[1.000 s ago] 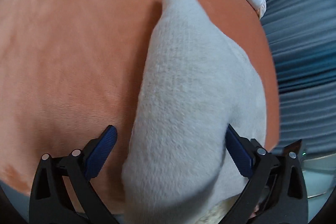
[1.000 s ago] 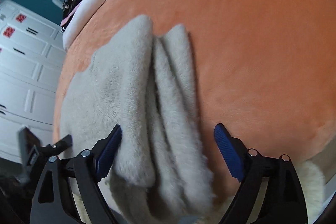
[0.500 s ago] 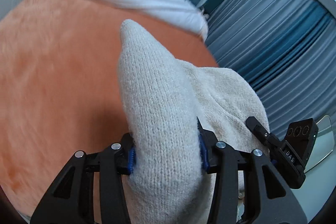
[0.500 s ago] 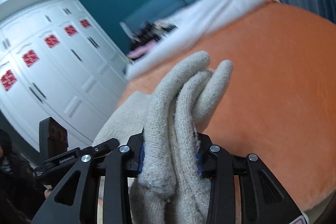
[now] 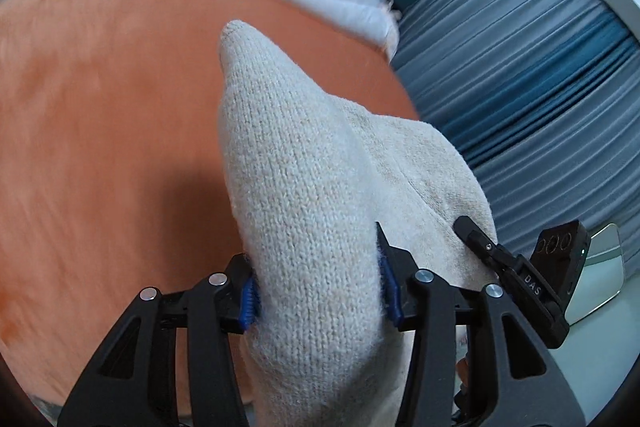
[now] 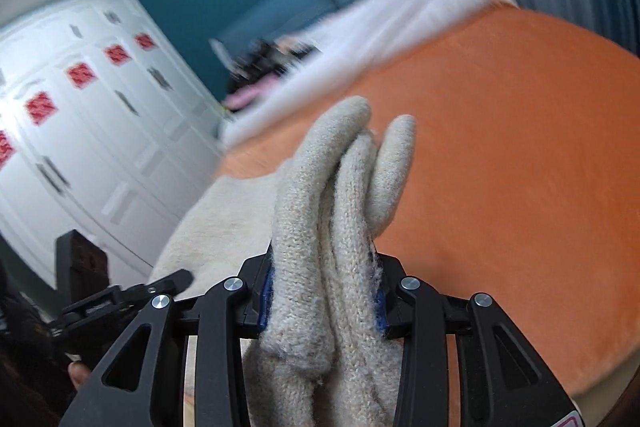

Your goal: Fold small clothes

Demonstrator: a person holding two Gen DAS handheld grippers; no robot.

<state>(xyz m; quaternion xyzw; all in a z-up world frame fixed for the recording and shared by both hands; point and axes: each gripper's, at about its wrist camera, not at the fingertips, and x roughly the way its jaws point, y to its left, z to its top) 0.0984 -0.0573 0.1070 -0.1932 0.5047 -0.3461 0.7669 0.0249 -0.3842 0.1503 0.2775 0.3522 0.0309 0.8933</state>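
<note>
A cream knitted garment (image 5: 304, 227) is gripped at two edges and held off the orange blanket (image 5: 100, 147), presumably so it can be carried over for a fold. In the left wrist view, a thick bunch of knit is clamped between the blue pads of the left gripper (image 5: 318, 293), although the jaws are easing slightly apart; the cloth runs toward 12 o'clock. In the right wrist view, several gathered layers (image 6: 340, 207) are pinched by the right gripper (image 6: 324, 287), whose jaws are likewise opening slightly. The other gripper is seen at 4 o'clock and 8 o'clock respectively.
</note>
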